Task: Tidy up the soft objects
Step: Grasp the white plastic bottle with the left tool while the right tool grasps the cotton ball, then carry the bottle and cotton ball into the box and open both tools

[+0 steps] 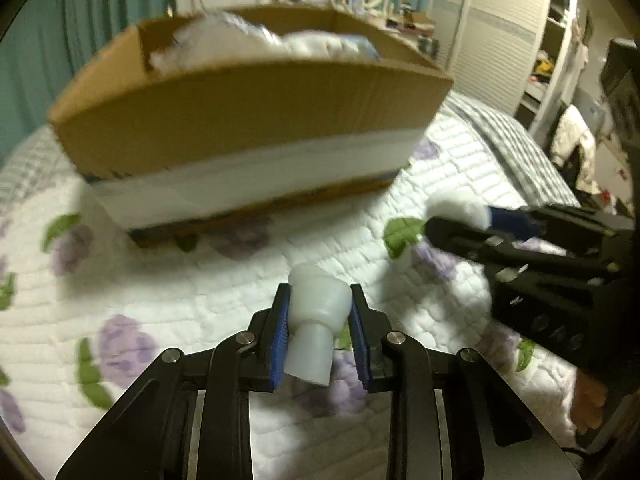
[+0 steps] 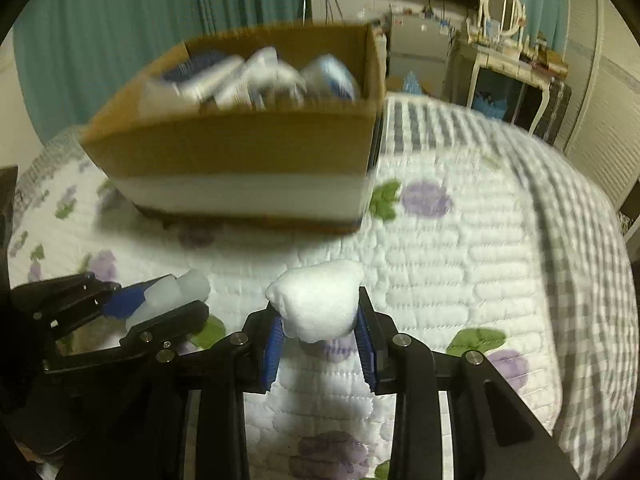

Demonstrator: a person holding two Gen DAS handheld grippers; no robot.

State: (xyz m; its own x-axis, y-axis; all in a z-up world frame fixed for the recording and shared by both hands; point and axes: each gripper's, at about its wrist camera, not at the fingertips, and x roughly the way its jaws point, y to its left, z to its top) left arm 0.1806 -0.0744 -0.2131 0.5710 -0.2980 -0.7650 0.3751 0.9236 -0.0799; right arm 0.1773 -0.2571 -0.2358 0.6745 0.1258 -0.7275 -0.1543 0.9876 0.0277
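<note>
My left gripper (image 1: 319, 300) is shut on a white soft plastic piece (image 1: 314, 330), wide at the top and narrow at the bottom, held above the quilt. My right gripper (image 2: 318, 312) is shut on a white cotton wad (image 2: 316, 304), also above the quilt. Each gripper shows in the other's view: the right one with its wad (image 1: 456, 206) at the right, the left one with its white piece (image 2: 172, 290) at the lower left. A cardboard box (image 1: 248, 116) stands ahead on the bed, also in the right wrist view (image 2: 240, 148), holding several white and blue soft packs (image 2: 256, 76).
The bed has a white quilt with purple flowers (image 2: 440, 260) and a grey checked blanket (image 2: 580, 280) on its right side. A dressing table with a mirror (image 2: 504, 8) and a wardrobe (image 1: 500, 40) stand beyond the bed. Teal curtains (image 2: 120, 40) hang behind the box.
</note>
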